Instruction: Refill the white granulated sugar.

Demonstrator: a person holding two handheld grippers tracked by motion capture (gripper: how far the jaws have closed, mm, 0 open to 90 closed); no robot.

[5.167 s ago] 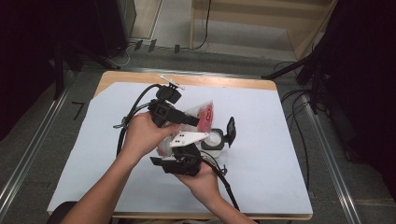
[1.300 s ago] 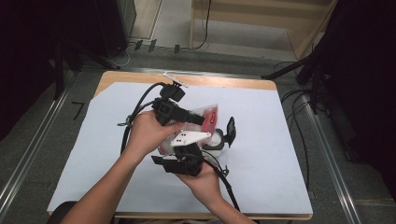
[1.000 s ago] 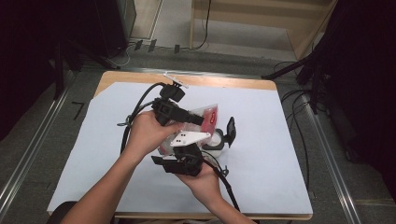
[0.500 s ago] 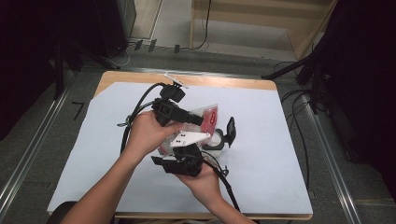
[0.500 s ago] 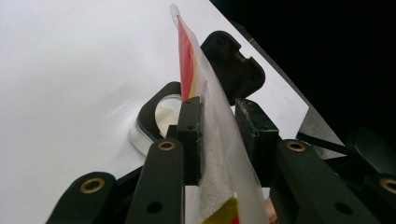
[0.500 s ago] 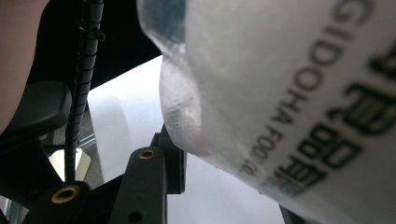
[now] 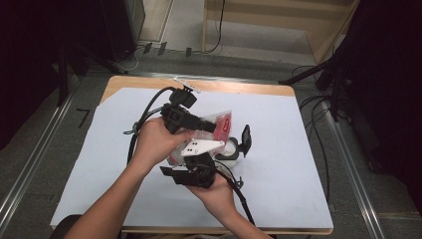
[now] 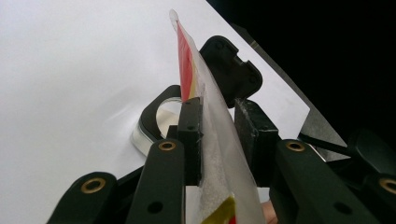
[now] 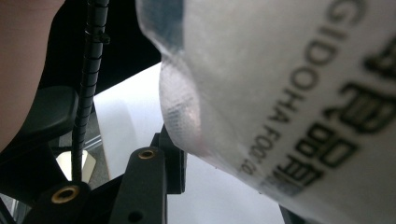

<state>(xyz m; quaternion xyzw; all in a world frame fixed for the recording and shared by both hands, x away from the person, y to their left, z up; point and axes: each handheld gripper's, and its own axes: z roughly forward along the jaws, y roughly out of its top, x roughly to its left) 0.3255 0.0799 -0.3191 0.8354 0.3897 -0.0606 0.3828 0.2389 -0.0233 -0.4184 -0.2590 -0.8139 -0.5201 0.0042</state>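
Two grippers, left (image 8: 217,135) and right (image 7: 191,174), clamp a clear food pouch (image 8: 212,154) at centre frame above the white-covered table (image 7: 298,189); uneven pulling could tear it, spilling contents.

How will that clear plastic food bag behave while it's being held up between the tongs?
The plastic bag is thin film, so it is probably floppy and light. Its glossy surface may slip. The left tongs pinch one edge, so the rest will likely sag.

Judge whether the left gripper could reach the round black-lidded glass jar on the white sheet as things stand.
Probably not freely: the left gripper has the clear plastic packet between its jaws, and the jar sits just beyond, partly behind that packet.
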